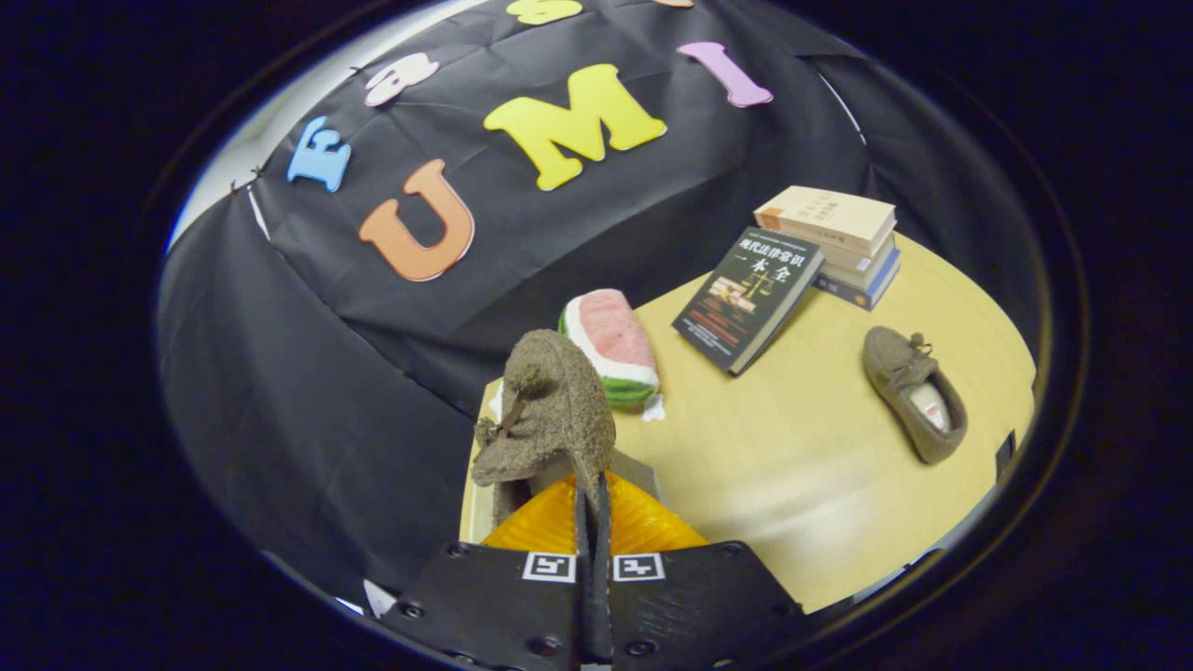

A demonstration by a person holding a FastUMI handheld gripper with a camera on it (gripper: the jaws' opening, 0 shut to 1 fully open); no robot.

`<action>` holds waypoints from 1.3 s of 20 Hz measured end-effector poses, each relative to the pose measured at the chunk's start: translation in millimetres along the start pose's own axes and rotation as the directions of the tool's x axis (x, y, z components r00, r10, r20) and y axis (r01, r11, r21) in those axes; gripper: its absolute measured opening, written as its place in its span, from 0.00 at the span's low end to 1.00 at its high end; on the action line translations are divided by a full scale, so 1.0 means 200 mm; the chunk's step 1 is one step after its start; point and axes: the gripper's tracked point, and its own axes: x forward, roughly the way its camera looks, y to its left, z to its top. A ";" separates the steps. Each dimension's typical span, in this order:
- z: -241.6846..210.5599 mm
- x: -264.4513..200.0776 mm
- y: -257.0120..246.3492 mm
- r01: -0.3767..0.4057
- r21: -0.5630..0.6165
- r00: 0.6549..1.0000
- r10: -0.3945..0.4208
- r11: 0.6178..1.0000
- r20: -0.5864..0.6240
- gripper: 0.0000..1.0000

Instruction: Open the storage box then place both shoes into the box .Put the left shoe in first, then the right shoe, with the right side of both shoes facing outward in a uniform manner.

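Tongs (593, 499) closed, pinching rim of fuzzy brown shoe (550, 410), held toe-up above table (802, 447) near edge for carrying. Second shoe (913, 391) lies far right, waiting. Storage box unseen.

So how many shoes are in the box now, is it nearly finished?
None yet that I can see. The gripper is pinched shut on the edge of one brown shoe, held up above the table. Whether the storage box is open can't be told. The other shoe lies on the table beyond the fingers, near the dark book, and has yet to go in.
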 end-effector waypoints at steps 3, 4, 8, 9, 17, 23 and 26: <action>-0.16 0.09 0.16 -0.015 -0.012 1.000 0.015 1.000 -0.024 0.00; -0.23 0.12 0.20 -0.016 -0.019 0.999 0.015 1.000 -0.032 0.00; -0.46 0.29 0.27 -0.013 -0.063 0.998 0.009 0.998 -0.056 0.00; -0.51 0.33 0.27 -0.011 -0.059 0.998 0.007 0.998 -0.065 0.00; -0.72 0.52 0.20 0.019 0.006 0.993 -0.018 1.000 -0.120 0.00; -0.78 0.58 0.18 0.041 -0.023 0.986 -0.044 0.999 -0.160 0.00; -0.82 0.60 0.20 0.021 -0.005 0.978 -0.021 1.000 -0.209 0.18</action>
